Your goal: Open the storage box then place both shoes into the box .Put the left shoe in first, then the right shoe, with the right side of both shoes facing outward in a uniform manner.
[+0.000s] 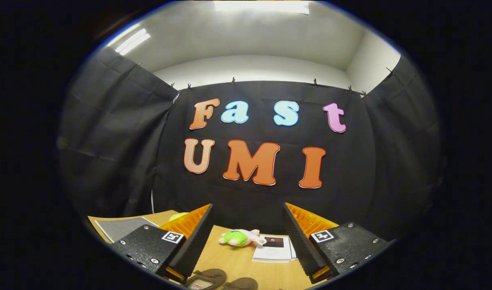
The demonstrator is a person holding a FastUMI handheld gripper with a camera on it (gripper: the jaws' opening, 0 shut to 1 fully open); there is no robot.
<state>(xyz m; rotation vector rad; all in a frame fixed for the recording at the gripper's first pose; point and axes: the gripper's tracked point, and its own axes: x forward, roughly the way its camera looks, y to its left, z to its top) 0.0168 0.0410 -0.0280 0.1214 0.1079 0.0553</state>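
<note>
My gripper (pixel 248 213) is held high over a wooden table (pixel 230 259) with its fingers wide apart and nothing between them. Just below the fingers, at the near edge of the table, I see the tops of two dark brown shoes (pixel 211 278) lying side by side; the second shoe (pixel 242 283) sits right of the first. Only their upper parts show, so I cannot tell which is left or right.
A green and pink plush toy (pixel 240 237) lies on the table beyond the fingers. A printed paper sheet (pixel 275 247) rests to its right. A grey mat (pixel 121 227) lies past the left finger, with a yellow-green object (pixel 176 216) behind that finger.
</note>
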